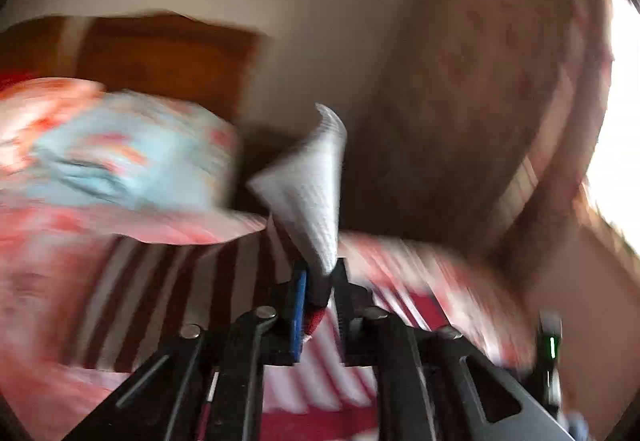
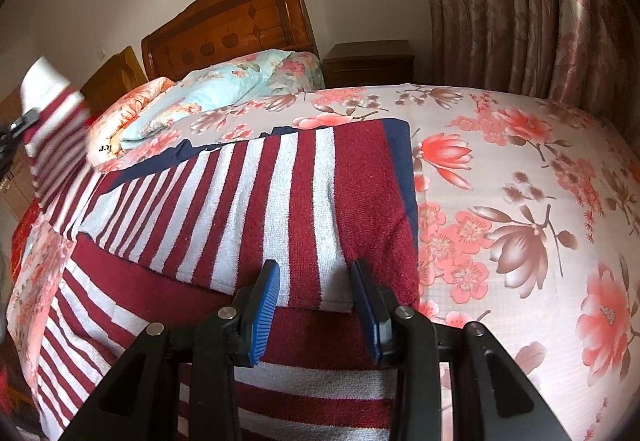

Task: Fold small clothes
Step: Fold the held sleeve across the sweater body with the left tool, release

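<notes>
A red-and-white striped knit garment [image 2: 304, 201] with navy trim lies partly folded on the floral bedspread [image 2: 520, 201]. My right gripper [image 2: 316, 289] is open, its blue pads either side of the folded edge, just above the cloth. My left gripper [image 1: 318, 277] is shut on the garment's white end [image 1: 316, 193], which sticks up between the fingers. In the right wrist view that lifted end [image 2: 52, 109] is raised at the far left. The left wrist view is blurred by motion.
A folded light-blue floral quilt [image 2: 224, 89] lies by the wooden headboard [image 2: 228, 25]. A dark nightstand [image 2: 368, 63] stands beside the bed. Floral curtains [image 2: 520, 9] hang at the right.
</notes>
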Available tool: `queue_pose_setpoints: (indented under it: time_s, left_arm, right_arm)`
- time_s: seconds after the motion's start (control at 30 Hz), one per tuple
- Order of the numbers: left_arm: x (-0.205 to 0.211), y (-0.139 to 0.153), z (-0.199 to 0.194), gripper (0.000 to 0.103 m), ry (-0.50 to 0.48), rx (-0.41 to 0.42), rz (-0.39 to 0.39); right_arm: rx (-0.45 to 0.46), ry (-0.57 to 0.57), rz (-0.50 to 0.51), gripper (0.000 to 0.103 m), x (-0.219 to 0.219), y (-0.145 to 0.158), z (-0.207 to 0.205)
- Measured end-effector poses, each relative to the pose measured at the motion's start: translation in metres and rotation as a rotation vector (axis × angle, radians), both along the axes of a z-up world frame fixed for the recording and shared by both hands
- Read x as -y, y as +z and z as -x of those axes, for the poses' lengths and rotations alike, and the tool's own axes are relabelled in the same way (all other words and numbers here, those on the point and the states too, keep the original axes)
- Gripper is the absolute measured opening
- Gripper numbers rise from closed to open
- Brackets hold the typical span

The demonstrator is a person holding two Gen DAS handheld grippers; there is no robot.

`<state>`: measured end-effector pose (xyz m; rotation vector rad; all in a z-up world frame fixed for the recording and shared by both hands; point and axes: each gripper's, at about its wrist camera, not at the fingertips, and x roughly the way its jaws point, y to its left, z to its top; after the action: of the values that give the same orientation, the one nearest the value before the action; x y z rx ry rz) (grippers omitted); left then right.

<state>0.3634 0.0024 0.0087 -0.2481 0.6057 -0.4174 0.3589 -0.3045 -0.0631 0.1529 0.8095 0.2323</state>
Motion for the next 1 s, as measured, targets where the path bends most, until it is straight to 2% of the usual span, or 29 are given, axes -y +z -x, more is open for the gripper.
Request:
queue_pose_setpoints:
  time_s: [0.03, 0.07, 0.17, 0.3, 0.37, 0.43, 0.47, 0.53, 0.63, 0.7, 0.9, 1.0]
  left_arm:
    - [0.027, -0.013, 0.001, 0.096, -0.059, -0.024, -0.051]
    - [0.041, -0.022, 0.004, 0.103, -0.085, -0.031, -0.086]
    - [0.047, -0.037, 0.022, 0.103, -0.068, -0.023, -0.121]
    - [-0.014, -0.042, 0.059, 0.103, 0.129, -0.022, -0.069]
    - [-0.053, -0.050, 0.075, 0.103, 0.235, -0.051, -0.094]
    - [-0.087, -0.064, 0.081, 0.103, 0.343, -0.109, -0.173]
    - [-0.096, -0.070, 0.083, 0.103, 0.370, -0.130, -0.187]
    - [-0.118, -0.077, 0.086, 0.103, 0.409, -0.165, -0.167]
    - [-0.130, -0.079, 0.087, 0.103, 0.432, -0.176, -0.146]
    - [-0.122, -0.084, 0.075, 0.103, 0.435, -0.186, -0.148]
    - [-0.100, -0.092, 0.048, 0.103, 0.425, -0.214, -0.194]
    - [-0.106, -0.094, 0.048, 0.103, 0.435, -0.232, -0.167]
  right_arm:
    - [0.000, -0.001, -0.007, 0.038, 0.001, 0.000, 0.000]
    - [0.000, -0.001, -0.016, 0.038, 0.002, 0.000, 0.000]
    - [-0.001, -0.002, -0.034, 0.038, 0.004, 0.000, 0.000]
    - [-0.002, -0.001, -0.055, 0.038, 0.008, 0.000, 0.001]
    - [-0.001, -0.001, -0.066, 0.038, 0.009, 0.000, 0.001]
    - [0.002, -0.003, -0.088, 0.037, 0.012, 0.001, 0.002]
    - [0.006, -0.004, -0.100, 0.037, 0.014, 0.001, 0.003]
    - [0.027, -0.016, -0.120, 0.037, 0.018, 0.005, 0.008]
    - [0.067, -0.020, -0.183, 0.037, 0.017, 0.016, 0.017]
    - [0.042, 0.011, -0.231, 0.037, 0.010, 0.018, 0.012]
    - [-0.082, 0.099, -0.263, 0.037, -0.031, 0.005, -0.013]
    - [-0.100, 0.086, -0.262, 0.037, -0.044, -0.001, -0.028]
